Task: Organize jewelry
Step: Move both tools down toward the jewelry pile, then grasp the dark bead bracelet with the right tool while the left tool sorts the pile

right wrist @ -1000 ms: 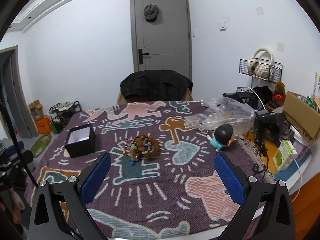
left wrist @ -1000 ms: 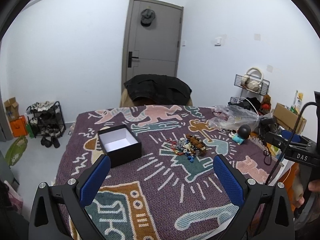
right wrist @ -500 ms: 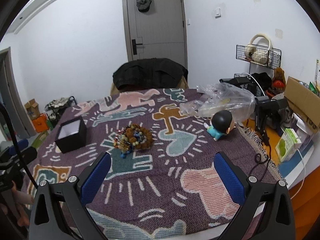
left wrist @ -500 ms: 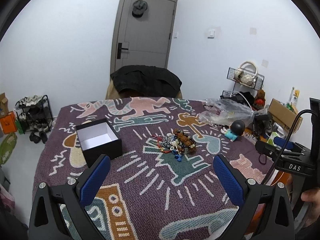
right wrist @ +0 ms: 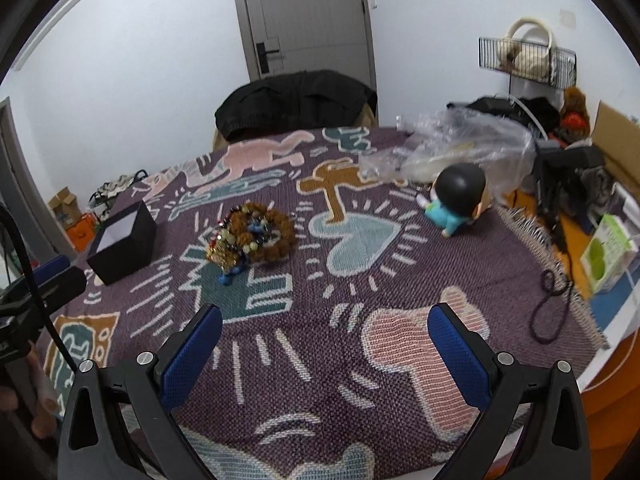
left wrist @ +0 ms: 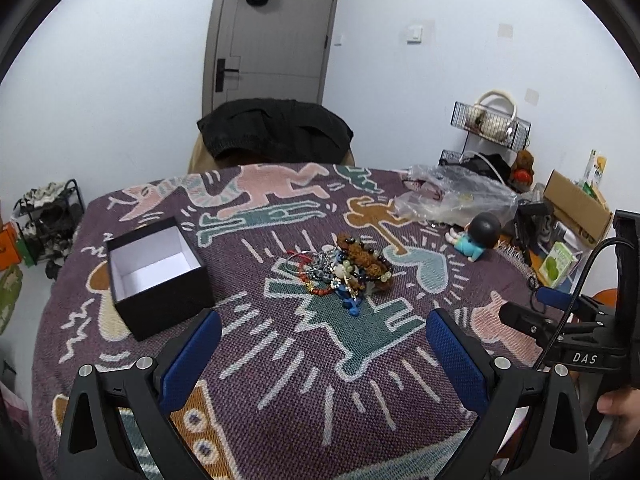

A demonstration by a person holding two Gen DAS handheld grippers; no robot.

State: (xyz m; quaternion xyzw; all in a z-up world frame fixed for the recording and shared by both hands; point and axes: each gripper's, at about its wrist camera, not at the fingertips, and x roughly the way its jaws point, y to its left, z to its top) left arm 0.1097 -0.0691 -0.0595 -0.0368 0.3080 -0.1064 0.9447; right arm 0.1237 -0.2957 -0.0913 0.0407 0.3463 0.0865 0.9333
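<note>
Tools (left wrist: pixel 322 344) (right wrist: pixel 324 340) hover spread-fingered above the jewelry pile (left wrist: pixel 344 270).

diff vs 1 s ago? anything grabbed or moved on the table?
Nothing grabbed or let go. Both the left gripper and right gripper have come in closer over the table, so the jewelry pile and black box loom larger. Both stay open and empty. The pile, box, doll and plastic bag lie where they were.

White walls (left wrist: pixel 120 80), grey door (left wrist: pixel 276 36), perhaps shoe rack (left wrist: pixel 48 216)
</note>
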